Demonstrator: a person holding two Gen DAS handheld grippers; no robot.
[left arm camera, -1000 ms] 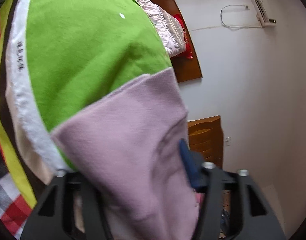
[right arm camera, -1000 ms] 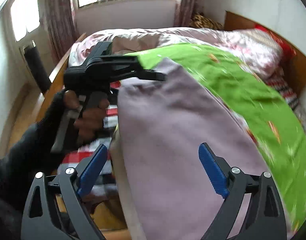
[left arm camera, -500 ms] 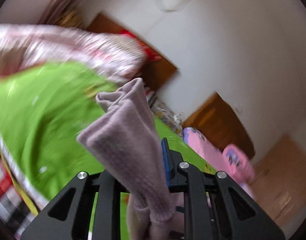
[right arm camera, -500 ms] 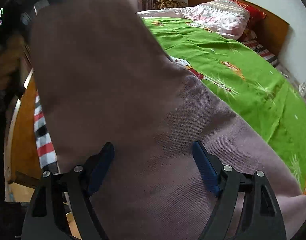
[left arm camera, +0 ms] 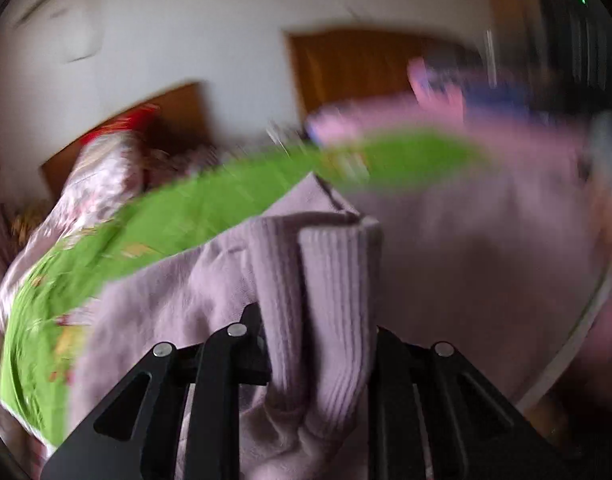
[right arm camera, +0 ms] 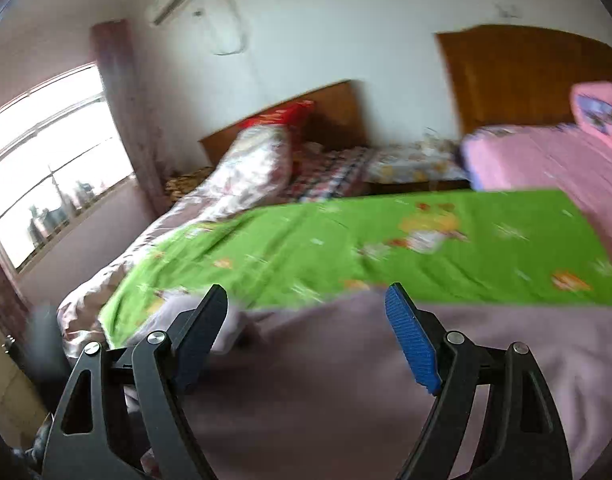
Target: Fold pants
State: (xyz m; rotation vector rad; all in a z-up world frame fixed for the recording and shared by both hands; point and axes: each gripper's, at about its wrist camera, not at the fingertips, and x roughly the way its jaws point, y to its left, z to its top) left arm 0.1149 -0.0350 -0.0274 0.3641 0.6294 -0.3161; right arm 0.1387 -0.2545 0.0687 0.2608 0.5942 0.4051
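Observation:
The lilac knit pants (left arm camera: 458,264) lie spread over the green bed cover (left arm camera: 194,216). My left gripper (left arm camera: 322,320) is shut on the pants' ribbed cuff (left arm camera: 334,280), which bunches up between its fingers. In the right wrist view the pants (right arm camera: 386,380) lie flat under my right gripper (right arm camera: 306,320), which is open with its blue pads (right arm camera: 410,344) spread above the cloth, holding nothing. The left wrist view is blurred by motion.
The green cover (right arm camera: 386,248) lies on a bed with a wooden headboard (right arm camera: 306,112) and a floral quilt (right arm camera: 242,176) heaped at its head. A pink bed (right arm camera: 546,160) stands to the right. A window (right arm camera: 46,168) is on the left.
The left gripper has swung across and down with the cuff, laying the pants over the bed. The right gripper has come out from under the raised cloth and now faces the bed, still open.

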